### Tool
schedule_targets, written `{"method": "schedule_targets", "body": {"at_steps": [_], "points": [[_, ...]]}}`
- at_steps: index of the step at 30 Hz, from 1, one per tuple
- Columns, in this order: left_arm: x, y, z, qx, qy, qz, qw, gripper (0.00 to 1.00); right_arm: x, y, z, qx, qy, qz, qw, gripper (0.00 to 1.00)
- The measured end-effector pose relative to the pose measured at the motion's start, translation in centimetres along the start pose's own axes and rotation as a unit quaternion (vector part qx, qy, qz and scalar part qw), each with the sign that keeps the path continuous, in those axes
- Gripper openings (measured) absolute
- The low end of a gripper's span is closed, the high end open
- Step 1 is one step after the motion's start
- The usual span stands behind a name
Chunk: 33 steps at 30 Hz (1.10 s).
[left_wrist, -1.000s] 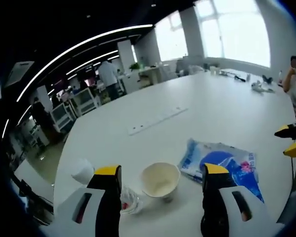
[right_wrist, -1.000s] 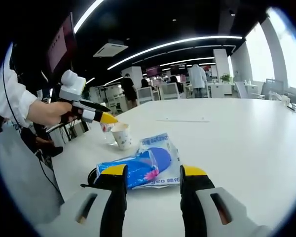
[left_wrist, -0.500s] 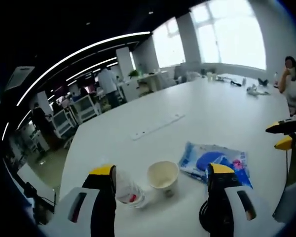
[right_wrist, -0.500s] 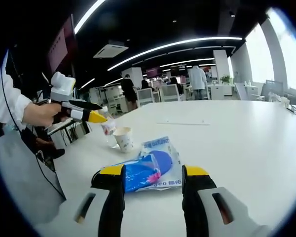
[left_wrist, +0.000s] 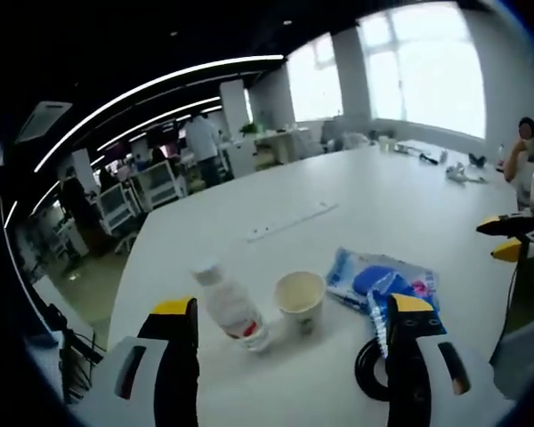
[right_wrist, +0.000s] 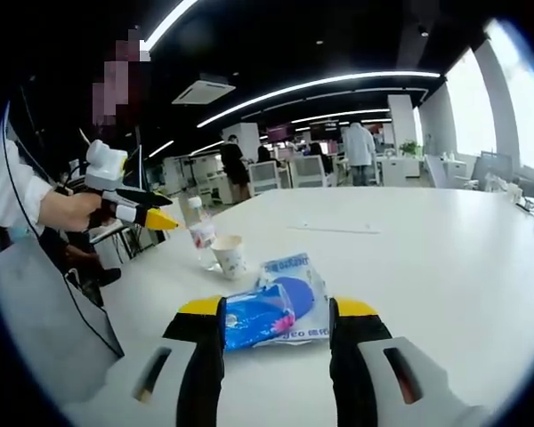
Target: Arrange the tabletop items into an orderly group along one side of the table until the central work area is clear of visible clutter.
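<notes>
Left tongs (left_wrist: 285, 311) backed off and released; bottle (left_wrist: 230, 307) now stands free on the surface (left_wrist: 374, 205) beside the cup (left_wrist: 300, 301). Right tongs (right_wrist: 276, 311) open over the blue packet (right_wrist: 280, 307). Grouping underway.

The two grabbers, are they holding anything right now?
No. The left gripper is open, with the bottle and paper cup standing free. The right gripper is open above the blue packet.

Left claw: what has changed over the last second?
The left claw has drawn back from the small clear plastic bottle, which now stands free beside the white paper cup. The cup and the blue-and-white plastic packet stayed put.
</notes>
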State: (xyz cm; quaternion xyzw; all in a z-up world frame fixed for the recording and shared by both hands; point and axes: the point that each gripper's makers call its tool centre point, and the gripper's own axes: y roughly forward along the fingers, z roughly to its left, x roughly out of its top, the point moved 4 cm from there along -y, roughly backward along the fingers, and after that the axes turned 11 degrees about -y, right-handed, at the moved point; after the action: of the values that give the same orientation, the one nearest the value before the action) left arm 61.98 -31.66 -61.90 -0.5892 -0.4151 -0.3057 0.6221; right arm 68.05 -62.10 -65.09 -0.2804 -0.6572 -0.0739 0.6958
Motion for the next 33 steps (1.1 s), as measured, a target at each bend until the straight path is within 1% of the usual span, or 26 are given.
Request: {"method": "schedule_targets", "body": {"at_steps": [2, 4, 8, 11, 15, 21, 23, 25, 27, 28, 29, 32, 33], "points": [[0.1, -0.5, -0.2, -0.002, 0.003, 0.0, 1.0, 0.84, 0.3, 0.0, 0.0, 0.001, -0.002, -0.002, 1.0, 0.43], [0.2, -0.6, 0.0, 0.001, 0.006, 0.002, 1.0, 0.84, 0.5, 0.0, 0.0, 0.002, -0.004, -0.003, 1.0, 0.43], [0.0, -0.6, 0.3, 0.001, 0.0, 0.004, 1.0, 0.83, 0.7, 0.1, 0.1, 0.003, -0.007, -0.006, 1.0, 0.43], [-0.2, -0.8, 0.1, -0.001, 0.005, 0.005, 1.0, 0.81, 0.7, 0.1, 0.2, 0.005, -0.008, -0.006, 0.9999, 0.43], [-0.7, -1.2, -0.4, -0.006, -0.008, 0.007, 0.9999, 0.81, 0.5, 0.0, 0.5, 0.008, -0.01, -0.001, 0.9999, 0.43], [-2.1, -1.9, -1.4, -0.016, -0.015, 0.013, 0.9997, 0.78, 1.1, -0.3, 1.1, 0.009, -0.023, 0.005, 0.9997, 0.43], [-2.8, -1.9, -2.2, -0.034, -0.027, 0.014, 0.999, 0.79, 1.2, -0.3, 1.0, 0.007, -0.031, 0.008, 0.9995, 0.43], [-3.7, -1.7, -2.8, -0.048, -0.027, 0.022, 0.9982, 0.78, 1.3, -0.3, 0.9, 0.001, -0.039, 0.019, 0.9991, 0.43], [-4.4, -1.8, -3.2, -0.054, -0.033, 0.03, 0.9975, 0.77, 1.9, -0.5, 0.9, -0.007, -0.04, 0.021, 0.999, 0.43], [-4.8, -1.8, -3.7, -0.063, -0.043, 0.037, 0.9964, 0.77, 2.3, -0.6, 0.9, -0.012, -0.037, 0.016, 0.9991, 0.43], [-4.9, -1.8, -4.0, -0.071, -0.046, 0.036, 0.9958, 0.77, 2.7, -0.7, 0.9, -0.017, -0.034, 0.011, 0.9992, 0.43], [-5.3, -1.5, -4.6, -0.071, -0.04, 0.044, 0.9957, 0.76, 3.3, -0.7, 0.8, -0.017, -0.032, 0.011, 0.9993, 0.43], [-5.3, -1.5, -4.8, -0.069, -0.044, 0.044, 0.9957, 0.76, 3.6, -0.6, 0.8, -0.009, -0.038, 0.011, 0.9992, 0.43]]}}
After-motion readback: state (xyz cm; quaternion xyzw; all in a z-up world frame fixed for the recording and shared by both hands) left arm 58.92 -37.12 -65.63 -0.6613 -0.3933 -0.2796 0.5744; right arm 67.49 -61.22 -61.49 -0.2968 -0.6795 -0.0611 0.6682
